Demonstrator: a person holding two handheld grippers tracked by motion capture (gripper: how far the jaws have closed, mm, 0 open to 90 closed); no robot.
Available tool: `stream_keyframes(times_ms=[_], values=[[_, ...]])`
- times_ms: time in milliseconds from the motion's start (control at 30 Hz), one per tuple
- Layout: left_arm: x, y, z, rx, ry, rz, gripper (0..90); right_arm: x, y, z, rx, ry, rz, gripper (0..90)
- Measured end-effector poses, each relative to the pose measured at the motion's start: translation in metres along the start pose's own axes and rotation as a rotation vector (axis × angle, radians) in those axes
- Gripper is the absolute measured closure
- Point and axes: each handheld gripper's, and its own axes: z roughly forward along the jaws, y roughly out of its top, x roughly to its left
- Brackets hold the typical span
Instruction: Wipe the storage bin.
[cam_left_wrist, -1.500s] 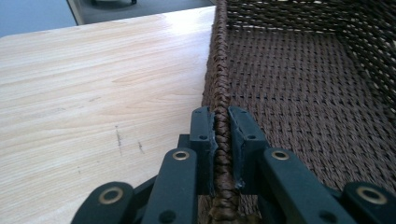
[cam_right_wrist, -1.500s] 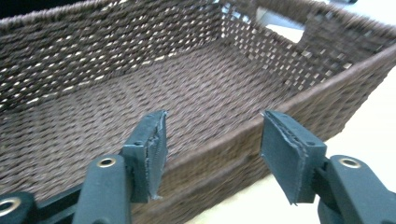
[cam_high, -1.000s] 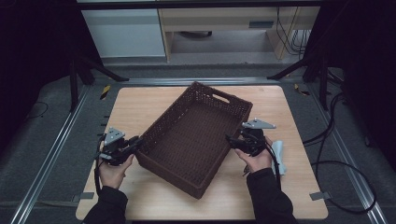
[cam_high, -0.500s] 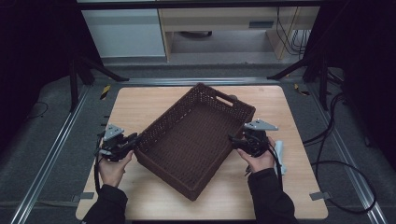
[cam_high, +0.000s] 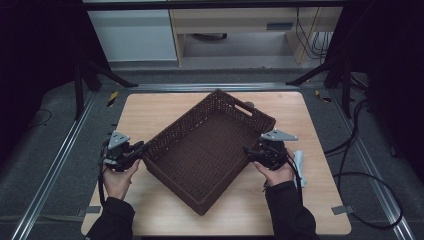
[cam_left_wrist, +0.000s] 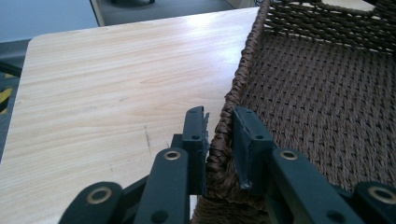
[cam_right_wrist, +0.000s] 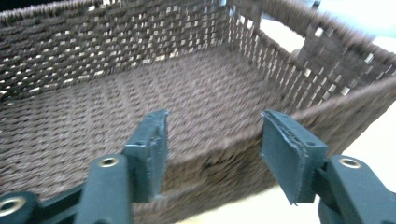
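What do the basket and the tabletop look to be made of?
The basket: dark brown woven wicker or rattan, possibly a synthetic imitation, matte; braided rim and open weave show. The tabletop: light wood or wood-look laminate, smooth with slight sheen; grain lines and glare.

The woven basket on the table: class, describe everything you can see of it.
The basket is dark brown wicker, rectangular and shallow, with a handle slot in its far end wall, and nothing inside it. It sits askew on the wooden table. The left gripper pinches its rim, one jaw inside and one outside. The right gripper faces the opposite wall with jaws apart, not pressing on it.
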Motion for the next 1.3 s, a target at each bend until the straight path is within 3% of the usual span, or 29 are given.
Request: stream_keyframes(times_ms=[100, 233, 533, 667, 733, 800, 933, 1100, 1300], values=[[0.001, 0.001, 0.0, -0.003, 0.006, -0.011, 72.3, -0.001, 0.0, 0.002, -0.032, -0.015, -0.007, 38.7], [0.0, 0.001, -0.008, -0.019, 0.025, -0.018, 63.8, 0.001, -0.002, 0.003, -0.011, -0.028, -0.033, 38.2], [-0.006, -0.008, -0.036, -0.06, 0.001, -0.044, 56.8, 0.001, -0.004, 0.002, -0.01, -0.015, 0.008, 39.2], [-0.016, -0.009, -0.031, -0.035, -0.003, -0.024, 54.8, 0.003, -0.006, -0.001, -0.011, -0.014, 0.014, 39.0], [-0.02, -0.01, -0.027, -0.03, 0.036, -0.001, 53.9, 0.003, -0.006, -0.001, -0.012, -0.008, 0.019, 38.8], [-0.018, -0.009, -0.026, -0.028, 0.037, -0.009, 55.0, 0.003, -0.005, -0.002, -0.013, -0.003, 0.016, 38.0], [-0.015, -0.007, -0.021, -0.03, 0.043, -0.021, 56.5, 0.0, -0.004, -0.003, -0.03, -0.034, 0.005, 35.3], [-0.011, -0.001, -0.011, -0.034, 0.054, -0.015, 54.8, -0.009, -0.006, -0.001, -0.031, -0.053, 0.034, 31.7], [-0.016, -0.004, -0.019, -0.042, 0.03, -0.022, 50.0, -0.006, -0.007, -0.003, -0.02, -0.051, 0.05, 35.6]])
